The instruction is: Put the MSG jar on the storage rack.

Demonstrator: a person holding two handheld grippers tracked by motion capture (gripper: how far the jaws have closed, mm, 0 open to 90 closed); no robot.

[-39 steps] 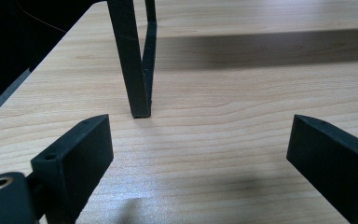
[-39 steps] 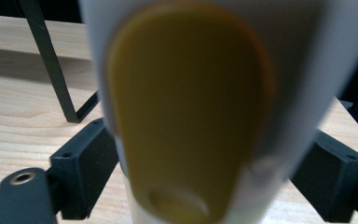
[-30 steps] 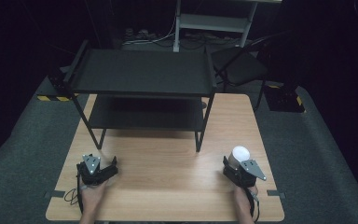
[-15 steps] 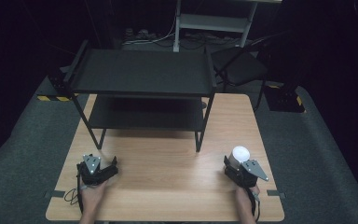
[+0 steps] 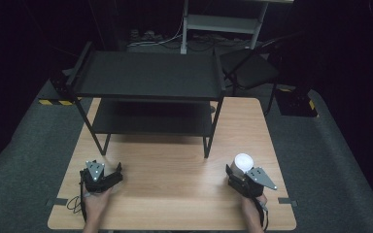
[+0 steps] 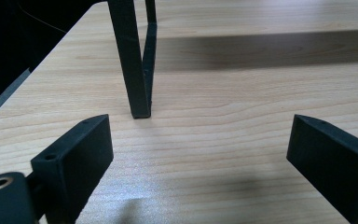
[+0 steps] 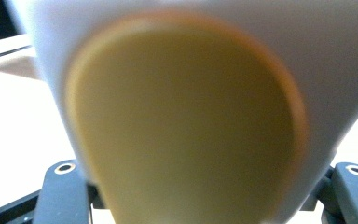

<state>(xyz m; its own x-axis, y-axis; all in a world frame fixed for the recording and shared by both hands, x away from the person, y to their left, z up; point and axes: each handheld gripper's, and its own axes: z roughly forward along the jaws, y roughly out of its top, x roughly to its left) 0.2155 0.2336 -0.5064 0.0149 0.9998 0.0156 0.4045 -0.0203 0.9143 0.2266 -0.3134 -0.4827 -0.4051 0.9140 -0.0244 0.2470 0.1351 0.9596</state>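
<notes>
Right gripper (image 5: 243, 178) grasps a white cup (image 5: 243, 162), left gripper (image 5: 100, 175) jaws released and empty; carry the cup level, clearing the black shelf rack (image 5: 148, 77) on the desk (image 5: 175, 165).

Items counted: one counter (image 5: 175, 170); one two-tier black shelf (image 5: 148, 75); one white cup (image 5: 243, 162); two grippers, left (image 5: 109, 175) and right (image 5: 237, 178); one chair (image 5: 250, 70).

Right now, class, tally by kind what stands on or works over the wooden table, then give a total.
Grippers: 2, the left gripper and the right gripper
Black two-tier shelf racks: 1
White cups, between the right gripper's jaws: 1
Total: 4
</notes>
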